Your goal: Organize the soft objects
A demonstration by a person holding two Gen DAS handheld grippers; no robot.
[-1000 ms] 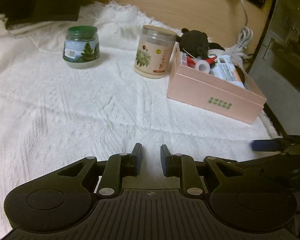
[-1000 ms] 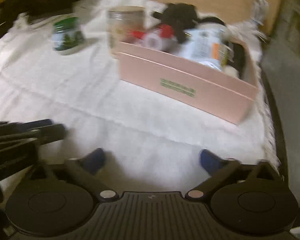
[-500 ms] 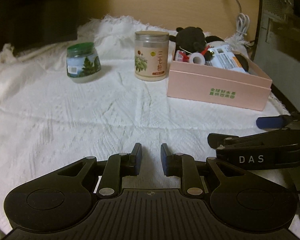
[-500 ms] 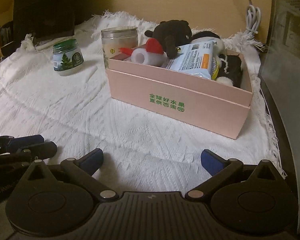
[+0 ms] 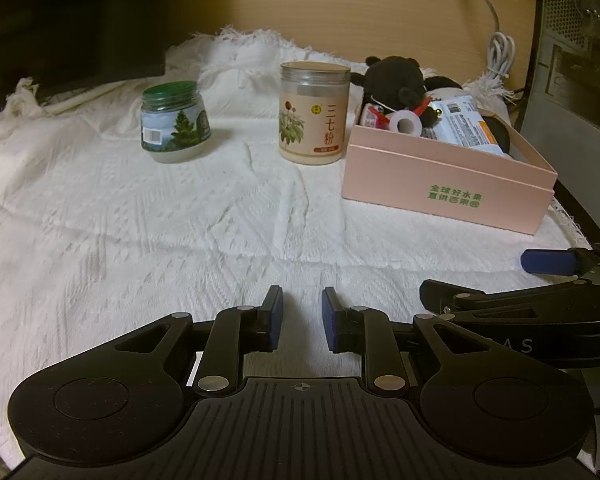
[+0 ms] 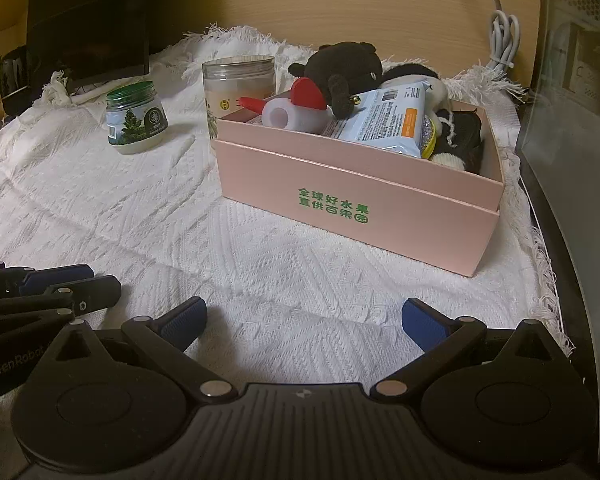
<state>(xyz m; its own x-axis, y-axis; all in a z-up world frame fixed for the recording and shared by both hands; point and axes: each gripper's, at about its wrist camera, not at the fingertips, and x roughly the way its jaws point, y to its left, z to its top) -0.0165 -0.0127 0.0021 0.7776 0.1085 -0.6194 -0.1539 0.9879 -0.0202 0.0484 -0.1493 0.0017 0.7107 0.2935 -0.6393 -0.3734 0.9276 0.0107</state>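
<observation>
Nearest, the left gripper (image 5: 302,322) hangs narrowly parted and empty beside the right gripper (image 6: 304,320), spread wide and empty, over the white cloth (image 5: 140,240). Toward the desk's far right edge, the pink box (image 6: 356,200) brims with soft objects: the black plush toy (image 6: 340,66) could topple out if nudged.

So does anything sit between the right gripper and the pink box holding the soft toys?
Nothing visible does. Only bare white cloth lies between the open right gripper and the pink box. Both jars stand off to the left.
</observation>
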